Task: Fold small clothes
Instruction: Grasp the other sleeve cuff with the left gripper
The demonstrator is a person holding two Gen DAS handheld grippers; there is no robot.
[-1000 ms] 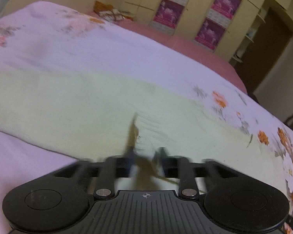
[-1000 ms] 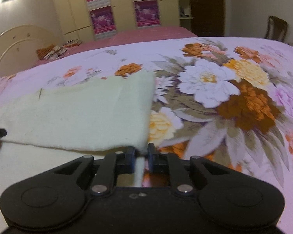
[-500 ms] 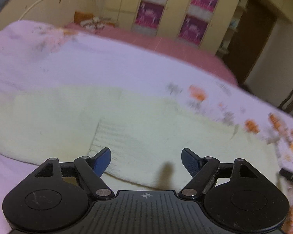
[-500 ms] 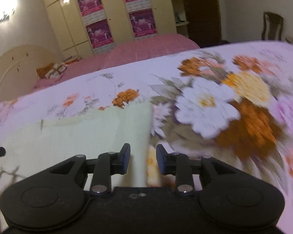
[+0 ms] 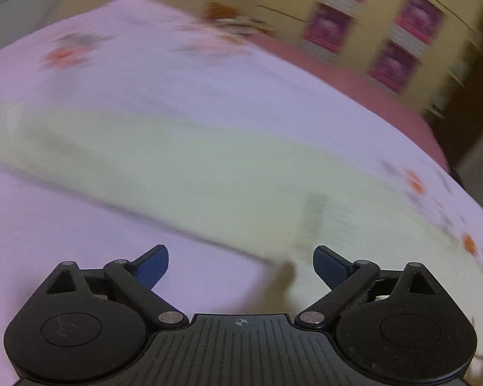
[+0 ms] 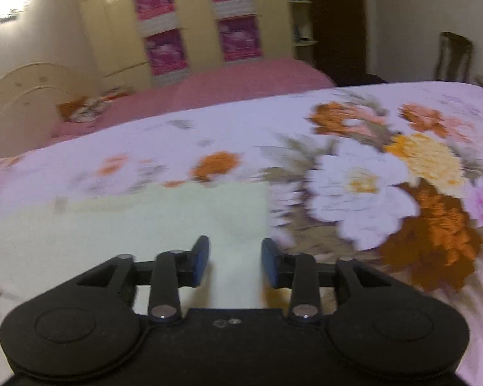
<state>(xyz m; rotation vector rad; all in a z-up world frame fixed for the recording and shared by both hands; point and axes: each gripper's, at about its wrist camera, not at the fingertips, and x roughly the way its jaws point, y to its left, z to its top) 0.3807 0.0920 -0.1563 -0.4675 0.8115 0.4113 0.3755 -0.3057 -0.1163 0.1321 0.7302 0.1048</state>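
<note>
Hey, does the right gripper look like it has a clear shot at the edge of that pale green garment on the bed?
Probably yes. The right gripper is open with nothing between its fingers, the pale green garment lies flat on the floral bedspread just ahead, and nothing blocks its right edge.

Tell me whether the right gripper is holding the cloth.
No. The right gripper is open, having just widened; the pale cloth lies flat, untouched by its pads.

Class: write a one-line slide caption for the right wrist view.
Right gripper, jaws open, above pale yellow garment on floral bedspread.
</note>
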